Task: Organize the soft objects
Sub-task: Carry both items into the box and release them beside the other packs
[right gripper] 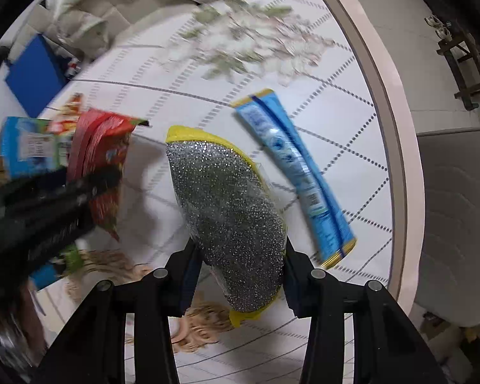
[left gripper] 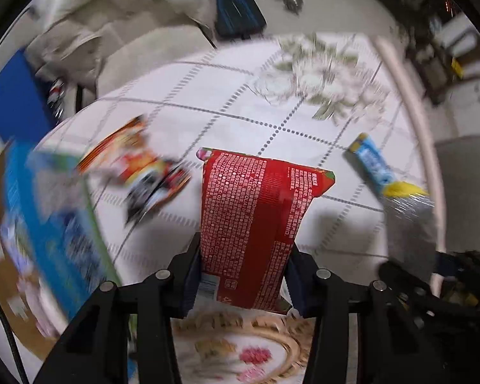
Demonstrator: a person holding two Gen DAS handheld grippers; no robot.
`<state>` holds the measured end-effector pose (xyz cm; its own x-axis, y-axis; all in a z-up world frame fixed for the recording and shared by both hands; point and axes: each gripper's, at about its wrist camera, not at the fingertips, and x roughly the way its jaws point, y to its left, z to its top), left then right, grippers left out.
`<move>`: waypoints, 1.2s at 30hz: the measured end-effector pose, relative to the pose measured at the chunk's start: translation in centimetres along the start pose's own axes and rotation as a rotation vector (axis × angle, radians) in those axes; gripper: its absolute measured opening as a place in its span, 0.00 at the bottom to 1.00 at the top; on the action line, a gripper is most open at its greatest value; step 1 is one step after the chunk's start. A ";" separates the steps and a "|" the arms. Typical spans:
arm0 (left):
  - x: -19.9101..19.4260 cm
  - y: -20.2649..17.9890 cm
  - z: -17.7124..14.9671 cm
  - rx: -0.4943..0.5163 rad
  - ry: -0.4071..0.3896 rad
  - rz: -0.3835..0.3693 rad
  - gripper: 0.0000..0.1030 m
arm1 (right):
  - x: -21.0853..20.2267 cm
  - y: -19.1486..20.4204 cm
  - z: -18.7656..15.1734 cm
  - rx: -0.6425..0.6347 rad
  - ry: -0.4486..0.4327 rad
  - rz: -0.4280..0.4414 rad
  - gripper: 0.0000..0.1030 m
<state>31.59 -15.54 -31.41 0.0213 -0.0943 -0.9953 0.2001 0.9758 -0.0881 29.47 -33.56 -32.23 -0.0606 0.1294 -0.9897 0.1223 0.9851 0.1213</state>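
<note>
My left gripper (left gripper: 244, 265) is shut on a red packet (left gripper: 252, 220) with white print and holds it above the tablecloth. My right gripper (right gripper: 240, 265) is shut on a silver glitter sponge (right gripper: 230, 214) with a yellow rim. The sponge also shows at the right of the left wrist view (left gripper: 409, 220). The red packet and the left gripper (right gripper: 48, 198) show at the left of the right wrist view (right gripper: 99, 153). A blue tube-shaped pack (right gripper: 297, 172) lies on the cloth right of the sponge; it also shows in the left wrist view (left gripper: 372, 163).
A white tablecloth (left gripper: 240, 121) with a grey grid and flowers covers the table. An orange snack bag (left gripper: 144, 166) and a blue box (left gripper: 57, 224) lie at the left. The table's pink edge (right gripper: 396, 134) runs along the right, beside a grey chair (right gripper: 457, 211).
</note>
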 end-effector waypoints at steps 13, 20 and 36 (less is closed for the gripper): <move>-14.7 22.3 -7.3 -0.305 -0.190 0.051 0.42 | -8.0 21.5 -4.5 -0.130 -0.121 0.238 0.46; -10.6 37.1 -6.0 -0.459 -0.092 0.117 0.42 | -4.1 33.4 -1.7 -0.129 -0.111 0.174 0.46; -0.8 43.2 -2.6 -0.450 0.122 0.089 0.43 | 6.7 38.1 5.0 -0.020 -0.043 -0.007 0.48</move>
<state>37.70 27.22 -34.56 -0.1015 -0.0090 -0.9948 -0.2424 0.9700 0.0159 38.68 4.26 -34.64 -0.0186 0.1179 -0.9928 0.1017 0.9881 0.1155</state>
